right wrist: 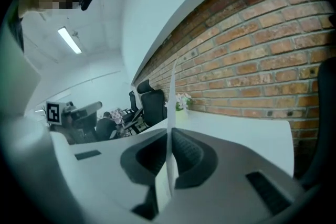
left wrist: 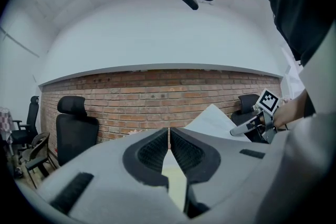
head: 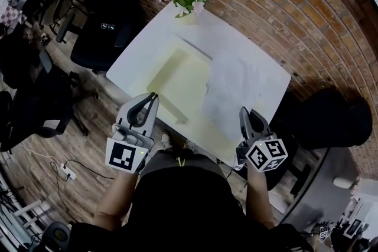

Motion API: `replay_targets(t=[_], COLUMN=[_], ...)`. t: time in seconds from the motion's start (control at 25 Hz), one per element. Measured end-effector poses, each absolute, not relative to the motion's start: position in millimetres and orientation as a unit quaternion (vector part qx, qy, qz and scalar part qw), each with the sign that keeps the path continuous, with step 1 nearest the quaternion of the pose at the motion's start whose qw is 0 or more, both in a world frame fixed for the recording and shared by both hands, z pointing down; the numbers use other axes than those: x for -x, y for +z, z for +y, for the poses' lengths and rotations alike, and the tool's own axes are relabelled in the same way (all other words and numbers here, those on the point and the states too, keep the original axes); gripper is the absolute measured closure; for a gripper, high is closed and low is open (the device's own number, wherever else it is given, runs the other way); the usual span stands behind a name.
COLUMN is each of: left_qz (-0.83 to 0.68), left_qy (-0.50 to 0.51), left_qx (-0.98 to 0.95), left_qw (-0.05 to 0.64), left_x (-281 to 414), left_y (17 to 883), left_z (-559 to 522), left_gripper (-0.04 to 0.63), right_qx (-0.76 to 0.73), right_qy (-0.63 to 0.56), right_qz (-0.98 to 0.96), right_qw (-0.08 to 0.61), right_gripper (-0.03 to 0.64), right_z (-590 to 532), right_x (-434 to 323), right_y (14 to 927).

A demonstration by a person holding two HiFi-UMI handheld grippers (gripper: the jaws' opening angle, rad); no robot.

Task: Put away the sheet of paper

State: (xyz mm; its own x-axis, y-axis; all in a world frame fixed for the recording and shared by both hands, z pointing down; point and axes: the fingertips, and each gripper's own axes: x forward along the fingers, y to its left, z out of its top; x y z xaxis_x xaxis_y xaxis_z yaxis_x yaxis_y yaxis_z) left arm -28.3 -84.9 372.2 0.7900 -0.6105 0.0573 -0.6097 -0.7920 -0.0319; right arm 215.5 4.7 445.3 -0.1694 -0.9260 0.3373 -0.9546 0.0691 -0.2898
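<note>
Right tool [head: 244, 112] is pinching the near edge of the sheet of paper [head: 233, 85], which is hanging over the desk [head: 236, 38] beside a yellow folder [head: 177, 77], and should be lowering it flat and slowly, while the left tool [head: 153, 97] is hovering pressed together.

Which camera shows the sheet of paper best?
The head view: the sheet of paper shows nearly whole over the table. The right gripper view shows it edge-on between the jaws; the left gripper view catches one corner.
</note>
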Motion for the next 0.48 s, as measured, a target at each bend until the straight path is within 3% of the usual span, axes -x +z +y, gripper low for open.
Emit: replay_targets(t=[0.48], left_qz=[0.333], left_qy=[-0.048], left_qx=[0.942], left_qw=[0.003], left_x=[34], left_y=[379], left_z=[-86], left_gripper=[0.561], right_qx=[-0.663], right_qy=[0.309], right_qz=[-0.676], right_qw=[0.081], right_gripper=[0.603], right_z=[19], right_x=[-235], right_y=[538])
